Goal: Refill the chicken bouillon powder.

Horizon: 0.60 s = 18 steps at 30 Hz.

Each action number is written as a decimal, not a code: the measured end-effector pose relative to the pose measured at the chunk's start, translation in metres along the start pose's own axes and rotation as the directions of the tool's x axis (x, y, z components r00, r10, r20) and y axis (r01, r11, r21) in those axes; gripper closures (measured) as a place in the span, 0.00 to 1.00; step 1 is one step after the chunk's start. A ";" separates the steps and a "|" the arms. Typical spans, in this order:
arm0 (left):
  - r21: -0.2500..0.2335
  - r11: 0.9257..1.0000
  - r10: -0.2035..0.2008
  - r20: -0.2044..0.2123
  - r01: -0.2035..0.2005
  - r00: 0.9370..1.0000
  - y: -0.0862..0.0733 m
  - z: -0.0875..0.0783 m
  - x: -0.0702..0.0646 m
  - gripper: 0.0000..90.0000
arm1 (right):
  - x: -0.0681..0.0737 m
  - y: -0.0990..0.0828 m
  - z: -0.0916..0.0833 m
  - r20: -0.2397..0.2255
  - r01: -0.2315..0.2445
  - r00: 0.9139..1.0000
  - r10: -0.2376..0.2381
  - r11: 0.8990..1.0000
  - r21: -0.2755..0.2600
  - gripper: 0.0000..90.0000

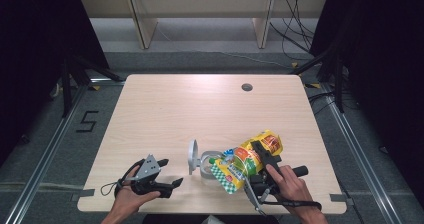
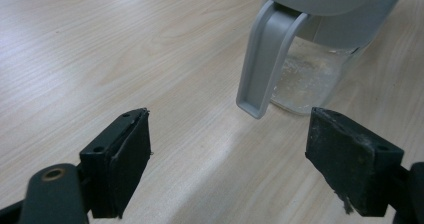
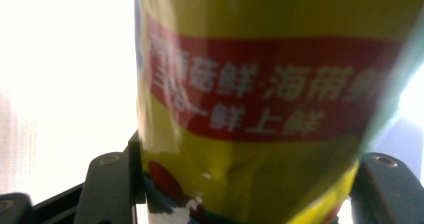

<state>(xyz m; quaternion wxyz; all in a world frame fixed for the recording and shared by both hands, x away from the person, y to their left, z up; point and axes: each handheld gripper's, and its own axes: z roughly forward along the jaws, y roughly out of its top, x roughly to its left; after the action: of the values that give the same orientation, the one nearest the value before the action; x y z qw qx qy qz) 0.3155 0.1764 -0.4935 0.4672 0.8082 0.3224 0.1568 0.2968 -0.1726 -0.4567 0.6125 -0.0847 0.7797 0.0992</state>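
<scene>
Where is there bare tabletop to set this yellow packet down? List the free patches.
Free: the far half of the light wooden table, up to the round cable hole, and the near-left corner by the left gripper. Crowded: near right, around the clear lidded jar, yellow packet and right gripper.

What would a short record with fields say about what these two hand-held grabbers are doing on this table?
Work in hand: yellow snack bag tilted, its green-checked end at the clear container
Right gripper: shut on the bag
Left gripper: open, holding nothing, pointing at the container
Container lid: grey, flipped up
Table: light wood
</scene>
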 end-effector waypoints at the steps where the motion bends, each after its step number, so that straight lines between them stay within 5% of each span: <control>1: 0.006 1.000 0.009 -0.001 -0.009 1.000 0.000 0.000 0.001 0.20 | 0.000 0.001 0.000 0.004 0.011 1.000 -0.011 1.000 0.007 0.43; 4: -0.001 1.000 0.031 0.002 -0.031 1.000 0.001 0.000 0.002 0.20 | -0.003 0.005 0.003 0.037 0.099 0.994 -0.098 0.995 -0.030 0.43; 6: -0.004 1.000 0.014 0.007 -0.014 1.000 0.000 0.000 0.001 0.20 | -0.002 0.006 0.001 0.047 0.112 0.993 -0.112 0.994 0.000 0.43; 7: 0.017 0.999 0.036 0.001 -0.036 0.999 0.001 -0.001 0.002 0.20 | -0.005 0.007 0.002 0.060 0.169 0.984 -0.167 0.985 -0.020 0.43; 11: -0.004 1.000 0.008 0.003 -0.008 1.000 0.000 0.001 -0.002 0.20 | -0.007 0.009 0.001 0.056 0.208 0.976 -0.209 0.978 0.013 0.44; 16: -0.001 0.999 0.042 0.009 -0.042 0.999 0.001 0.001 0.001 0.20 | -0.007 0.010 0.000 0.076 0.193 0.978 -0.193 0.981 0.015 0.44; 17: -0.001 0.999 0.038 0.008 -0.038 0.999 0.000 0.001 0.001 0.20 | -0.011 0.011 0.000 0.078 0.235 0.969 -0.235 0.972 0.016 0.44; 18: 0.001 0.999 0.034 0.005 -0.034 0.999 0.000 0.001 0.001 0.20 | -0.011 0.011 0.000 0.081 0.231 0.969 -0.232 0.973 0.014 0.44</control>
<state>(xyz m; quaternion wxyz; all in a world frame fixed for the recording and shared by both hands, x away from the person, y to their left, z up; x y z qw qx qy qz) 0.3171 0.1762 -0.4940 0.4647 0.8143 0.3074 0.1627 0.2965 -0.1620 -0.4456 0.6515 -0.1697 0.7389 0.0287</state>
